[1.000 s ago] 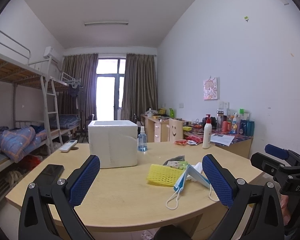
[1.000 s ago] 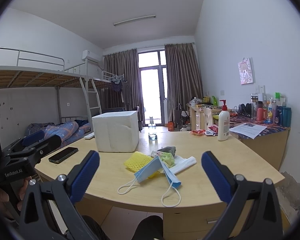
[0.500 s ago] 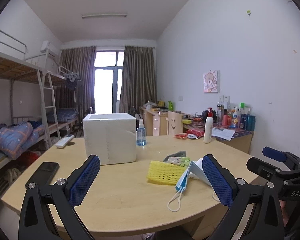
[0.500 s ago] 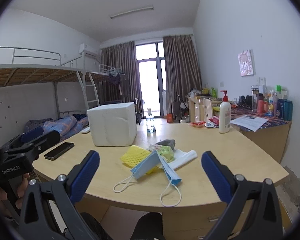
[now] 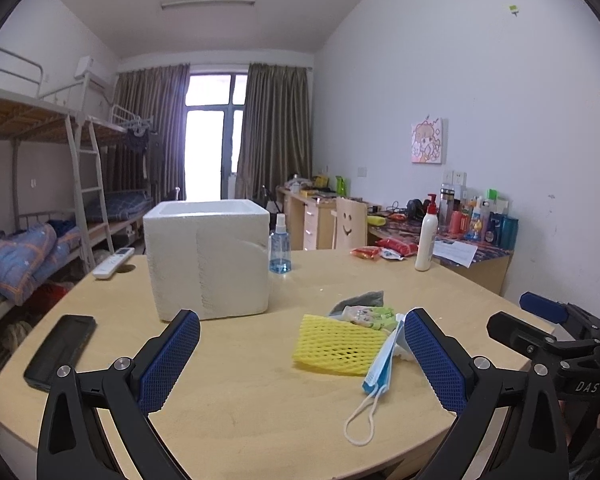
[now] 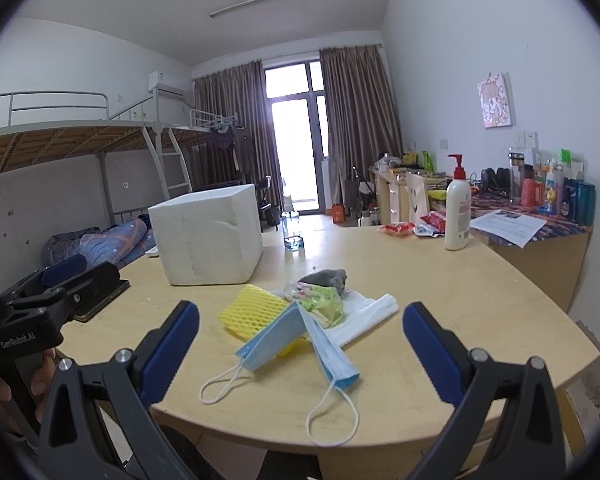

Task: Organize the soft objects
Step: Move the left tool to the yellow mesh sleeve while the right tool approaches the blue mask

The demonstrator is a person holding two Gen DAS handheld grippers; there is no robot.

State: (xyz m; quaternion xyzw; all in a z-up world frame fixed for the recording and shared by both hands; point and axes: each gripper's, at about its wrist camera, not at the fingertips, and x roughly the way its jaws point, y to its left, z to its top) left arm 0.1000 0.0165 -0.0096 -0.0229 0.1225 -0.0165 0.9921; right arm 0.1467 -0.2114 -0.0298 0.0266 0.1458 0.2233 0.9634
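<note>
A heap of soft things lies on the round wooden table (image 5: 240, 400): a yellow foam net (image 5: 336, 346) (image 6: 250, 314), a blue face mask (image 6: 300, 344) (image 5: 380, 368) folded like a tent, a green patterned pouch (image 6: 320, 300), a grey cloth (image 6: 326, 278) and a white plastic bag (image 6: 370, 314). An open-topped white foam box (image 5: 208, 258) (image 6: 208, 236) stands behind them to the left. My left gripper (image 5: 300, 354) is open above the near table edge, nothing between its blue pads. My right gripper (image 6: 300, 344) is open too, framing the mask.
A black phone (image 5: 60, 350) lies near the table's left edge, a white remote (image 5: 112, 262) farther back. A blue spray bottle (image 5: 280, 248) stands beside the box, a white pump bottle (image 6: 458, 210) and snack packets (image 6: 398, 228) at the far right. Bunk beds (image 5: 40, 216) on the left.
Both grippers have moved forward and slightly down toward the table; the heap and the box look larger. Both stay open and nothing on the table has shifted.
</note>
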